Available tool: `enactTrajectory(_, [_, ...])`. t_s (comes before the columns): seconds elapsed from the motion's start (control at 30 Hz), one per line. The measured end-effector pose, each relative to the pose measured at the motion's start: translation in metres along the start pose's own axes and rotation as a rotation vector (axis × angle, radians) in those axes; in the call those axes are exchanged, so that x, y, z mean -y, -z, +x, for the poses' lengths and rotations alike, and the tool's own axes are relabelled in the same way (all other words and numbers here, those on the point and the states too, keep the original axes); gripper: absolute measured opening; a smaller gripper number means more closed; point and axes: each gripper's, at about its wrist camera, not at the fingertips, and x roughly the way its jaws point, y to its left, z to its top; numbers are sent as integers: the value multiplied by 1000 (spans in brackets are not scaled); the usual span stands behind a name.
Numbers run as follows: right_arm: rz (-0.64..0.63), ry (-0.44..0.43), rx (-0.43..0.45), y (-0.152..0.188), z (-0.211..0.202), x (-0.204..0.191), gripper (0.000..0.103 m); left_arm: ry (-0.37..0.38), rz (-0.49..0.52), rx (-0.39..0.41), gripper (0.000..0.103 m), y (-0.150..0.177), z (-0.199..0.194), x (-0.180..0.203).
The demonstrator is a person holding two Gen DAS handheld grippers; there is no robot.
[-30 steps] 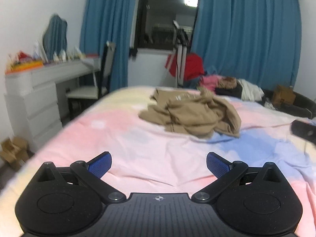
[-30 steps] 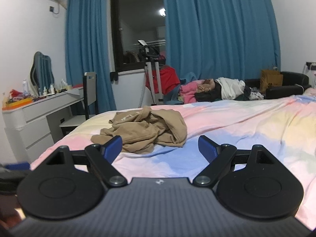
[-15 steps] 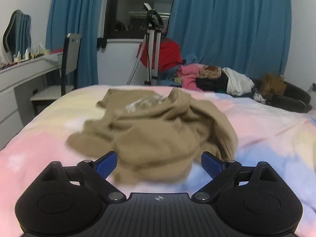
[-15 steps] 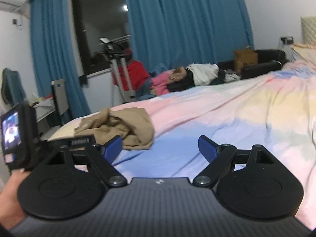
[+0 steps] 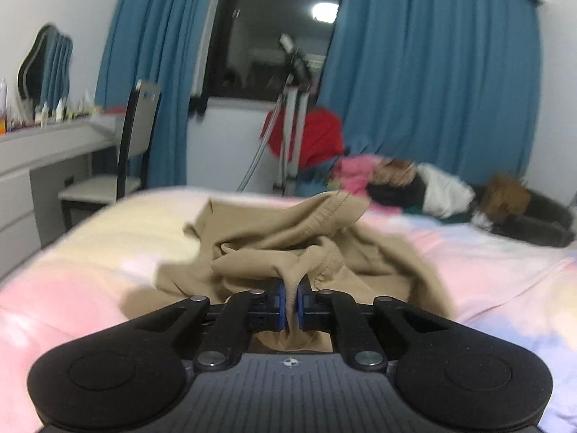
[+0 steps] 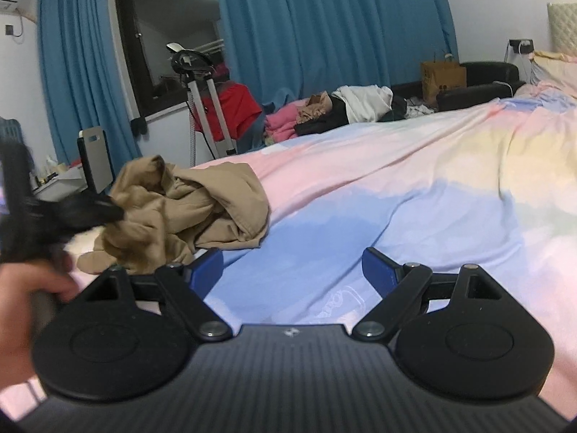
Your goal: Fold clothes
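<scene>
A crumpled tan garment (image 5: 299, 252) lies on the pastel bedspread (image 5: 90, 274). My left gripper (image 5: 291, 301) is shut on a fold at the garment's near edge, with cloth pinched between the blue pads. In the right wrist view the garment (image 6: 202, 205) sits at the left, and the left gripper (image 6: 108, 213) shows blurred against it, held by a hand (image 6: 25, 303). My right gripper (image 6: 292, 269) is open and empty above the bedspread (image 6: 414, 195), to the right of the garment.
A pile of other clothes (image 6: 346, 108) lies past the bed's far edge by the blue curtains (image 6: 324, 29). A tripod (image 6: 202, 101), a chair (image 5: 133, 144) and a white dresser (image 5: 43, 158) stand at the left. A black sofa with a paper bag (image 6: 443, 79) is at the far right.
My left gripper moved forward to the tan garment and shut on a fold of it. My right gripper stayed open and turned a little to the right.
</scene>
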Motion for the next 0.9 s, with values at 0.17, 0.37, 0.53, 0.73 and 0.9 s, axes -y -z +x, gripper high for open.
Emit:
enactTrajectory(0.17, [-25, -9, 37, -3, -14, -6, 86, 90, -18, 66, 6, -12, -96, -22])
enactTrajectory(0.37, [-42, -57, 102, -12, -48, -13, 86, 151, -85, 77, 6, -6, -215, -62])
enactTrajectory(0.53, [-70, -111, 129, -14, -79, -22, 86, 60, -141, -110, 6, 20, -268, -116])
enactTrajectory(0.73, [-144, -200, 103, -6, -103, -44, 86, -89, -265, -345, 6, 55, -267, -177])
enactTrajectory(0.9, [-225, -248, 83, 6, -113, -60, 86, -91, -291, -284, 27, 43, -289, -177])
